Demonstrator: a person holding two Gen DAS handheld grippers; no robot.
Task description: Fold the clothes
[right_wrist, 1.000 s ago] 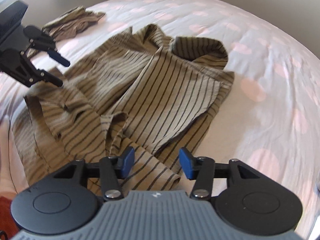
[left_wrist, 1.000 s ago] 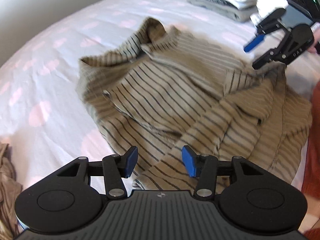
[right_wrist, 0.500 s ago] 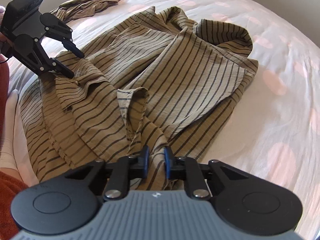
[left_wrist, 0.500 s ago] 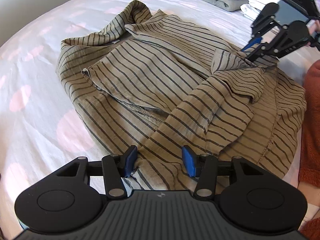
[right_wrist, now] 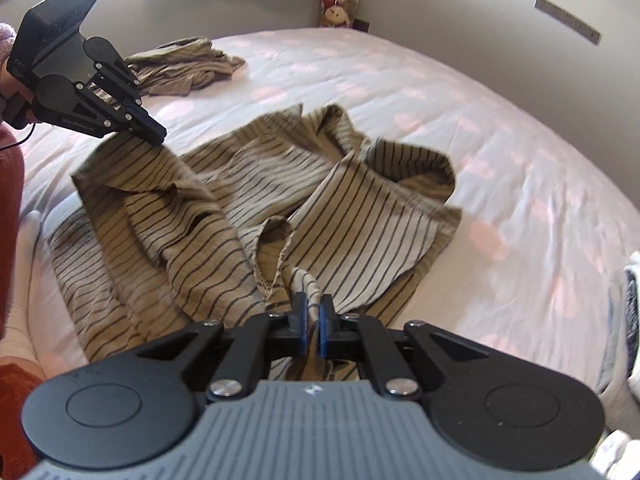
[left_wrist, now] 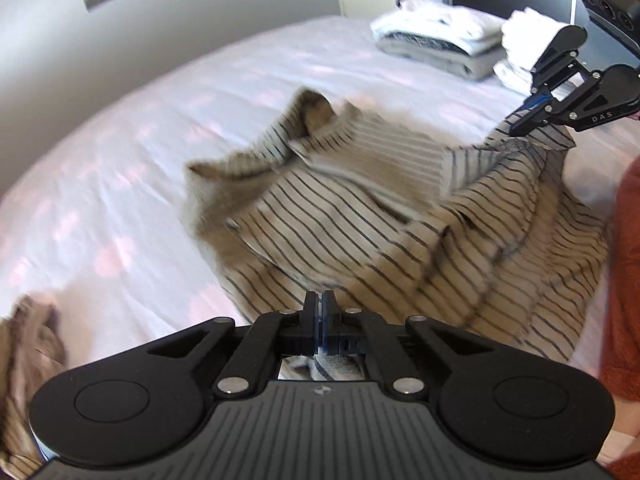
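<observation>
A tan shirt with dark stripes [left_wrist: 360, 232] [right_wrist: 248, 200] lies crumpled on the bed. At the bottom of the left wrist view my left gripper [left_wrist: 320, 312] is shut on the shirt's near edge, and cloth shows under the fingers. From the right wrist view the left gripper [right_wrist: 154, 134] hangs at the upper left, pulling a corner of cloth up into a peak. My right gripper [right_wrist: 314, 312] is closing its jaws on a bunched fold of the shirt that sits pinched between the blue pads. In the left wrist view the right gripper [left_wrist: 528, 118] holds the far right corner raised.
The bed sheet [right_wrist: 500, 152] is white with pink spots. Folded clothes [left_wrist: 436, 40] and white towels [left_wrist: 524, 36] sit at its far side. Another striped garment [right_wrist: 184, 66] [left_wrist: 24, 360] lies crumpled apart. A red sleeve [left_wrist: 626, 280] is at the right edge. Grey walls stand behind.
Both grippers went from open to closed on the shirt's edges. Both then rose, lifting the pinched cloth off the bed and tilting the views up toward the walls.
</observation>
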